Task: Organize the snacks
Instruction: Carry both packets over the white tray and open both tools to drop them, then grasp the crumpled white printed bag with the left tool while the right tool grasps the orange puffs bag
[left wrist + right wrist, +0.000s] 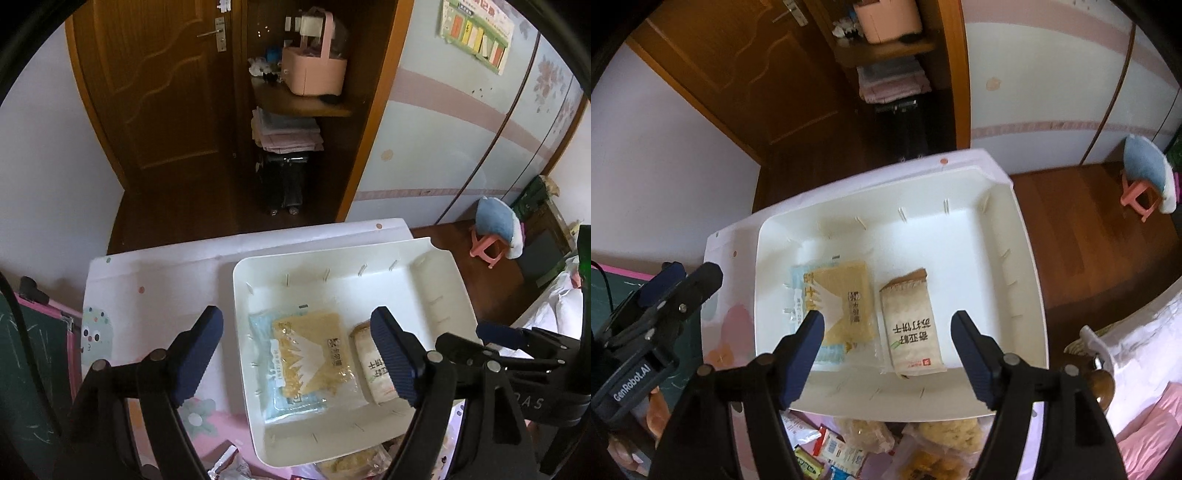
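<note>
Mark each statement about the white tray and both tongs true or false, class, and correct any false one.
1. Two snack packets lie in the white tray. True: a yellow packet and a beige cracker packet.
2. The right tongs grip the cracker packet. False: they are open, holding nothing.
3. More snacks lie outside the tray, by its near edge. True.
4. The left tongs are shut. False: open and holding nothing.
</note>
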### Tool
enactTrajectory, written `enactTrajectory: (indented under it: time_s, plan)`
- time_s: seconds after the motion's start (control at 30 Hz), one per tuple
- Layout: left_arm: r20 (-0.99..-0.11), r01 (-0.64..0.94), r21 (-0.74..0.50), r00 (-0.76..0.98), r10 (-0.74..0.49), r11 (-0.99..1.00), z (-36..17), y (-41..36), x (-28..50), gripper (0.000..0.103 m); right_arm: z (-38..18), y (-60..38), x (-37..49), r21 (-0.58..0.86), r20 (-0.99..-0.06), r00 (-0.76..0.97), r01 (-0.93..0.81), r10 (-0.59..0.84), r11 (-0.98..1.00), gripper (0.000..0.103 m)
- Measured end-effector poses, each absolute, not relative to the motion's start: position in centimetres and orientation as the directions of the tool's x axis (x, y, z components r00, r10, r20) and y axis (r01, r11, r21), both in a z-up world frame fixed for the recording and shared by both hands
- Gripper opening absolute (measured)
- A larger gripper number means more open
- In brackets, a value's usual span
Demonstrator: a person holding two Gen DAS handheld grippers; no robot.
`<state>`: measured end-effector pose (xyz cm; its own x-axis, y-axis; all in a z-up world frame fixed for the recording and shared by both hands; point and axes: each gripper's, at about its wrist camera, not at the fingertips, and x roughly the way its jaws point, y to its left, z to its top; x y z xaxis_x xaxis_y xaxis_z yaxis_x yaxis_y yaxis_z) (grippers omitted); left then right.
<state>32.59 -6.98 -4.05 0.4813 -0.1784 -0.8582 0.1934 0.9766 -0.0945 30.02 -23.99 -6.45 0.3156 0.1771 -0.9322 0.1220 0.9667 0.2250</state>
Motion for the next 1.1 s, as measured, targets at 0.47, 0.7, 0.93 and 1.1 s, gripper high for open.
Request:
enactTrajectory:
  time_s: [0.47,0.7,0.93,1.1]
  plan:
    - [-0.816,0.204,-0.060,0.554,-0.166,0.977,-0.5,-5.5,27.9,0.081,-2.6,-22.7,26.4,0.170,-0.902,0.413,0.070,0.126,0.983,0.072]
    - [-0.812,0.221,-0.090,0.549,-0.200,0.971,0.6,-4.5,24.9,0.081,-1.3,-22.1,23.7,0.139,-0.891,0.441,0.034,0.110,0.990,0.072]
    - [-0.802,0.201,-0.128,0.555,-0.221,0.971,1.8,-3.4,20.8,0.081,0.3,-21.7,20.2,0.105,-0.876,0.472,-0.014,0.099,0.994,0.072]
    - [-0.801,0.178,-0.132,0.561,-0.211,0.975,2.5,-2.0,17.9,0.082,1.5,-21.2,17.2,0.083,-0.856,0.506,-0.057,0.101,0.995,0.073]
